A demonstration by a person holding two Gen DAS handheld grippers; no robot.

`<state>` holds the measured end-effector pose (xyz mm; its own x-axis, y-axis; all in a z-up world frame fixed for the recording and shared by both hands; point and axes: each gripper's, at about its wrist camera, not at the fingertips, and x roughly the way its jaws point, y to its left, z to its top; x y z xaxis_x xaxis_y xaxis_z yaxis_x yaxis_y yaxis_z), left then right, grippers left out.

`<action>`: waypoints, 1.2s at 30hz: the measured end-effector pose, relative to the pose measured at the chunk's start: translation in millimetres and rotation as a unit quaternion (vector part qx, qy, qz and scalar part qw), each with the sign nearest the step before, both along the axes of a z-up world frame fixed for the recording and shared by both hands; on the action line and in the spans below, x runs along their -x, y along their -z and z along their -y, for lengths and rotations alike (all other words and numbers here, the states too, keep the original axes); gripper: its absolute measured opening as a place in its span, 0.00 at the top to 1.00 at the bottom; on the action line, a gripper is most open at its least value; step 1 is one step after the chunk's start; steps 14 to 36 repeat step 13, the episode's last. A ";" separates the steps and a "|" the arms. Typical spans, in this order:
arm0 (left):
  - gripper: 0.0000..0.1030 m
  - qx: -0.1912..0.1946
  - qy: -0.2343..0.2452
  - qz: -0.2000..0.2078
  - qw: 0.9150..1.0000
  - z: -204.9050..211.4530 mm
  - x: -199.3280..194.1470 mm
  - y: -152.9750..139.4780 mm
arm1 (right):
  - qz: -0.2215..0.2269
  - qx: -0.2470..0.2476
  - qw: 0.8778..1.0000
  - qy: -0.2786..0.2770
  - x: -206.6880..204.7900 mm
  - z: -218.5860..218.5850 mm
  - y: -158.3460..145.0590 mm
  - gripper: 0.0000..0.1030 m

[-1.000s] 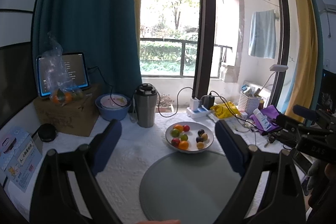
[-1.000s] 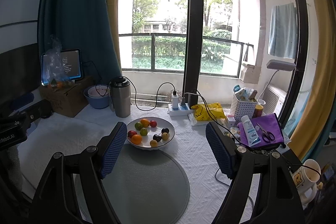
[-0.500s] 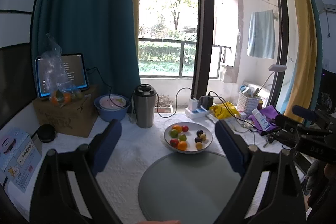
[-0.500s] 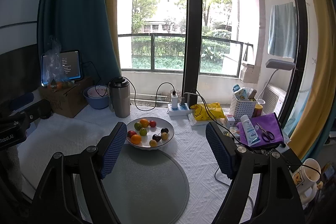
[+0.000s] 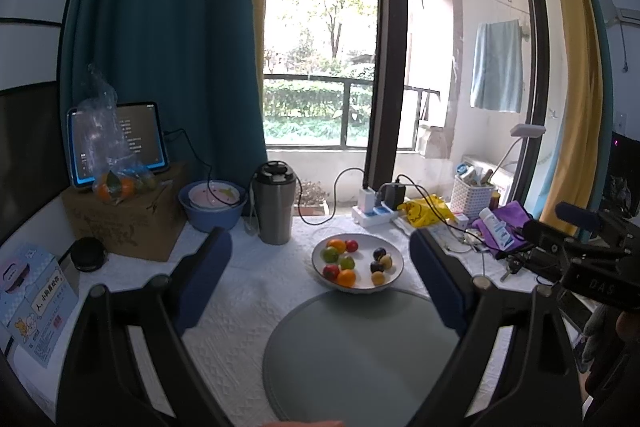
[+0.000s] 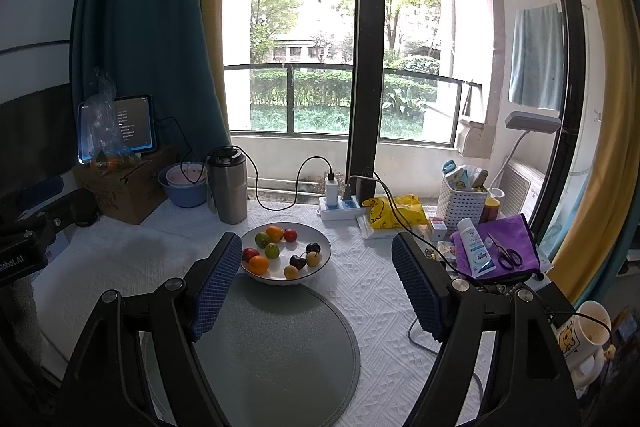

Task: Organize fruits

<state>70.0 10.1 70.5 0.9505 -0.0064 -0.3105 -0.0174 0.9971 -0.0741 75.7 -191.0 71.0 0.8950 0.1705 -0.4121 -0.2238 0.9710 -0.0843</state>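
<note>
A white bowl [image 5: 394, 269] [image 6: 322, 259] holds several small fruits: orange, red, green, dark purple and yellow ones. It stands on the white tablecloth at the far edge of a round grey-green mat [image 5: 360, 359] [image 6: 272, 355]. My left gripper [image 5: 320, 285] is open and empty, held above the mat's near side, well short of the bowl. My right gripper [image 6: 316, 283] is open and empty too, above the mat, its left pad [image 6: 216, 287] close to the bowl's near left rim.
A steel tumbler [image 5: 275, 203] [image 6: 228, 185], blue basin [image 5: 212, 205] and cardboard box [image 5: 124, 223] with a tablet stand at back left. A power strip [image 6: 340, 207], yellow bag, white basket [image 6: 462, 197], purple cloth with scissors [image 6: 504, 253] and a mug [image 6: 584, 339] crowd the right.
Both grippers have drifted slightly; the bowl sits a little lower left in the left wrist view. Both stay open and empty.
</note>
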 end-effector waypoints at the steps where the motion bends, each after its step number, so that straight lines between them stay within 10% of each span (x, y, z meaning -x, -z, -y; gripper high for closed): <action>1: 0.11 0.000 0.000 0.000 1.000 -0.1 -0.1 0.0 | 0.001 0.000 1.000 0.000 -0.1 0.0 0.0 0.22; 36: 0.11 0.003 0.002 -0.001 1.000 0.2 -0.3 1.9 | -0.002 -0.001 1.000 0.001 2.1 3.7 1.6 0.22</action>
